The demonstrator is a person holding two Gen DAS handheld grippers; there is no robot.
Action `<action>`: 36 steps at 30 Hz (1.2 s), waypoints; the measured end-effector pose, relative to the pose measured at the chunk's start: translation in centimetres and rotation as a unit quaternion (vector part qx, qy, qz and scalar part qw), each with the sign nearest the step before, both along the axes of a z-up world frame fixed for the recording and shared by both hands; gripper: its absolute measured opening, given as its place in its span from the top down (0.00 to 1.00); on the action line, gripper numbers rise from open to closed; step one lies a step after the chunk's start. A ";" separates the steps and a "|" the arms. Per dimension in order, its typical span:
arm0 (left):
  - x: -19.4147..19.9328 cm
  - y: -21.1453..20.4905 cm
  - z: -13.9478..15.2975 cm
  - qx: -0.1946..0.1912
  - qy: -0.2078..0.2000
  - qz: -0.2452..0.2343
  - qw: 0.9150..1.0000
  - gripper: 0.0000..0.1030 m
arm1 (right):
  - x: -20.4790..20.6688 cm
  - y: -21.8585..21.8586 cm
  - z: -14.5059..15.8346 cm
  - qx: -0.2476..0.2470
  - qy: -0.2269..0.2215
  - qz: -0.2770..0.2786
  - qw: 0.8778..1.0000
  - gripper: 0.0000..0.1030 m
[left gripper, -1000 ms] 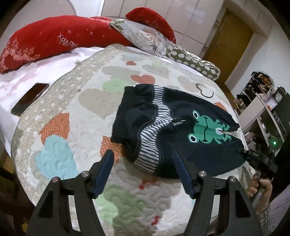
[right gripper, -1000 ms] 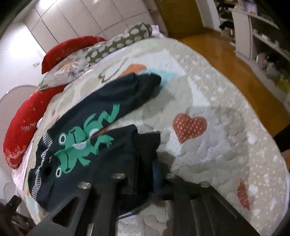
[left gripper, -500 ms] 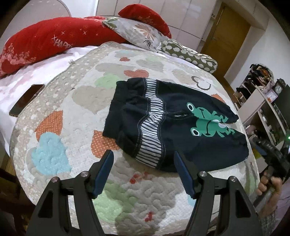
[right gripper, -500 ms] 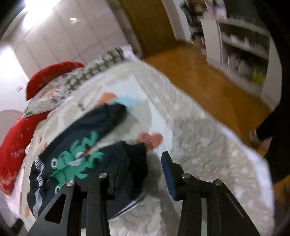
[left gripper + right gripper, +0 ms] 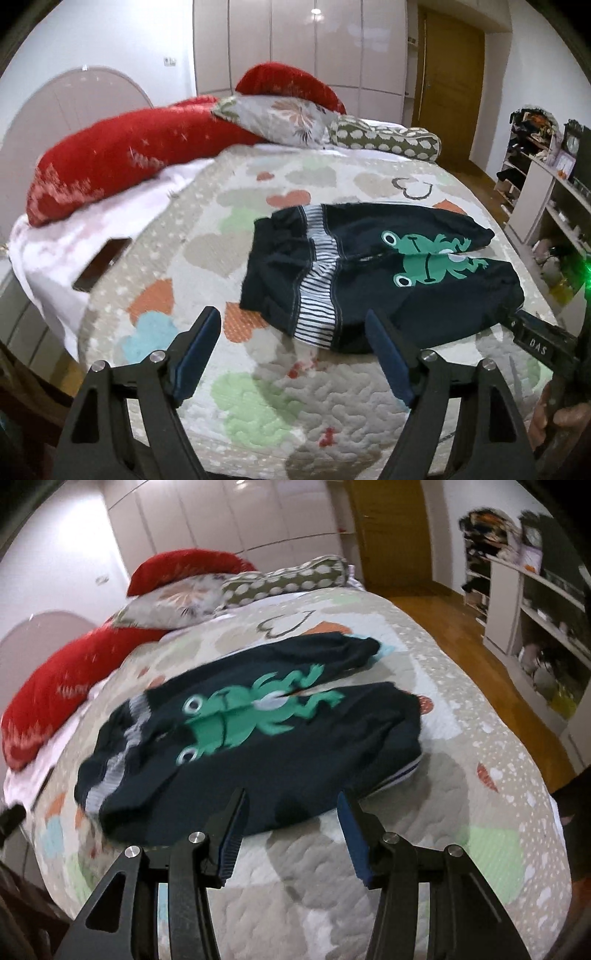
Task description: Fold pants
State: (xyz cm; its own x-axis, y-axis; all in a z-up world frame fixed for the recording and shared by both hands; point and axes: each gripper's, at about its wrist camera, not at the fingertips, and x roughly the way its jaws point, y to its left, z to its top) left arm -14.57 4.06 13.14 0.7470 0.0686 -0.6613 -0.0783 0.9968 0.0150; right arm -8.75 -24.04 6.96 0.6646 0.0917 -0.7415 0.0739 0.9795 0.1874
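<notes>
Dark navy pants (image 5: 373, 273) with a green frog print and a striped waistband lie flat on the quilted bed, legs side by side; they also show in the right wrist view (image 5: 258, 734). My left gripper (image 5: 293, 332) is open and empty, hovering in front of the waistband end. My right gripper (image 5: 291, 812) is open and empty, just in front of the pants' near edge. The right gripper's body shows at the right edge of the left wrist view (image 5: 539, 343).
The heart-patterned quilt (image 5: 258, 406) covers the bed. Red pillows (image 5: 122, 155), a floral pillow (image 5: 280, 118) and a spotted bolster (image 5: 384, 138) lie at the head. A phone (image 5: 101, 264) lies on the white sheet at left. Shelves (image 5: 535, 627) and a wooden floor are to the right.
My right gripper let go of the pants' leg end, opened and drew back from the pants. My left gripper, open throughout, tilted up and back a little. The pants now lie flat.
</notes>
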 end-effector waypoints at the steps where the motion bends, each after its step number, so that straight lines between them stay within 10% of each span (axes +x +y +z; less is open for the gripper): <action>1: -0.2 -0.1 0.2 0.005 -0.003 0.001 1.000 0.21 | -0.2 0.3 0.0 -0.003 -0.001 0.003 1.000 0.46; 36: -0.4 -0.9 -0.2 -0.029 0.031 -0.017 0.999 0.19 | -1.9 2.4 0.9 -0.027 -0.008 0.010 1.000 0.35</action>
